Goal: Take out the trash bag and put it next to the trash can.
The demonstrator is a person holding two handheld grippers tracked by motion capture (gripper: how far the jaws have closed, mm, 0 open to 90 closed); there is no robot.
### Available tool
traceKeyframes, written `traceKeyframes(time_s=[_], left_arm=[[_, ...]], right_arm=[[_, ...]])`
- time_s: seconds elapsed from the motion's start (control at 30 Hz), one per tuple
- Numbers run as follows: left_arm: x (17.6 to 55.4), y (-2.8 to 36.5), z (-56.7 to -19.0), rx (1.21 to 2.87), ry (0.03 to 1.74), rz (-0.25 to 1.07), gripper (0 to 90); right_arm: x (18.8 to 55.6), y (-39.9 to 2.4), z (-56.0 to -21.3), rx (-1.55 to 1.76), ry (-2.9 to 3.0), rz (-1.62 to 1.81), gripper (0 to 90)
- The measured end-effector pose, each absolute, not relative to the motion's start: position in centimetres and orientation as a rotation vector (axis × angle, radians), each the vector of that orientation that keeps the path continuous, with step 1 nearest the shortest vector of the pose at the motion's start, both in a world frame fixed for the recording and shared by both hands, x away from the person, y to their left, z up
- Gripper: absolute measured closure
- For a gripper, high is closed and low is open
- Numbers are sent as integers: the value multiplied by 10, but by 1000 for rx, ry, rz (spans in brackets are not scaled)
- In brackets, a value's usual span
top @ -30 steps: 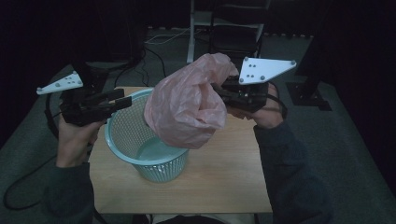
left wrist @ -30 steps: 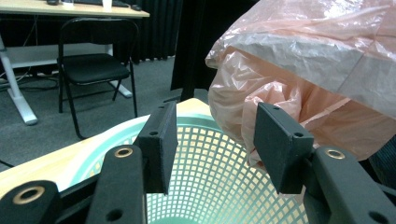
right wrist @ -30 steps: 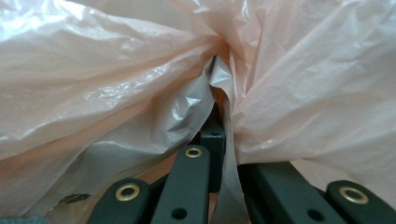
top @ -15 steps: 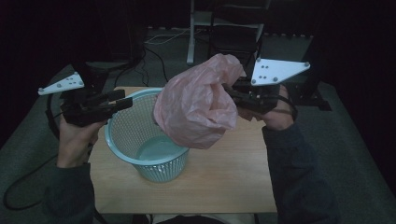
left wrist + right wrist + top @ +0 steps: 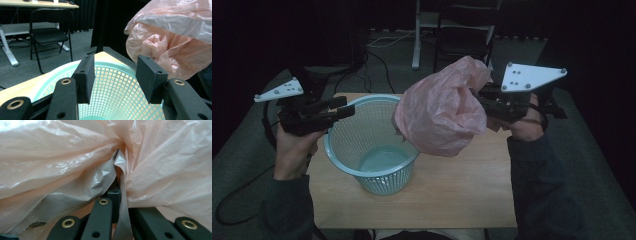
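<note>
The right hand-held gripper [image 5: 479, 100] is closed tight on a pink plastic bag [image 5: 442, 115]. In the right gripper view the 2 black jaws meet on a pinched fold of the thin film [image 5: 120, 182], and the bag spreads out to both sides in front of them. In the high view the bag hangs in the air from this hand-held gripper, puffed up and crumpled. It extends from the jaws toward the left of the picture, and its lower left part is above the right rim of a light blue mesh wastebasket [image 5: 372, 150]. I cannot tell whether the bag touches the rim.

The left hand-held gripper [image 5: 343, 107] is held level at the left rim of the wastebasket, and its tips reach just over that rim. Its 2 jaws stand wide apart and hold nothing. In the left gripper view the inside mesh of the wastebasket [image 5: 117, 95] is seen between them, and the pink bag [image 5: 175, 42] is farther off, up and to the right, well apart from these jaws.

The wastebasket stands upright on a wooden desk [image 5: 452, 195], near the desk's left edge. Behind the desk, on the grey floor, there is a black folding chair [image 5: 48, 32].
</note>
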State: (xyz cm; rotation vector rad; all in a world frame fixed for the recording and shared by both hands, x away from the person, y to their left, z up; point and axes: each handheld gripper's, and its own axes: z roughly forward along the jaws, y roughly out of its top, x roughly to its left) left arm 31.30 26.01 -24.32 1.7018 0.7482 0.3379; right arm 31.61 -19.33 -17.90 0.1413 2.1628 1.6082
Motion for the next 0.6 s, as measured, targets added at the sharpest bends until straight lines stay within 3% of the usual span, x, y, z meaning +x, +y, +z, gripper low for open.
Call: traceKeyframes(time_s=[0.6], left_arm=[[311, 261, -243, 1701, 748, 341, 499]], right_arm=[[310, -224, -189, 185, 2160, 1591, 893]])
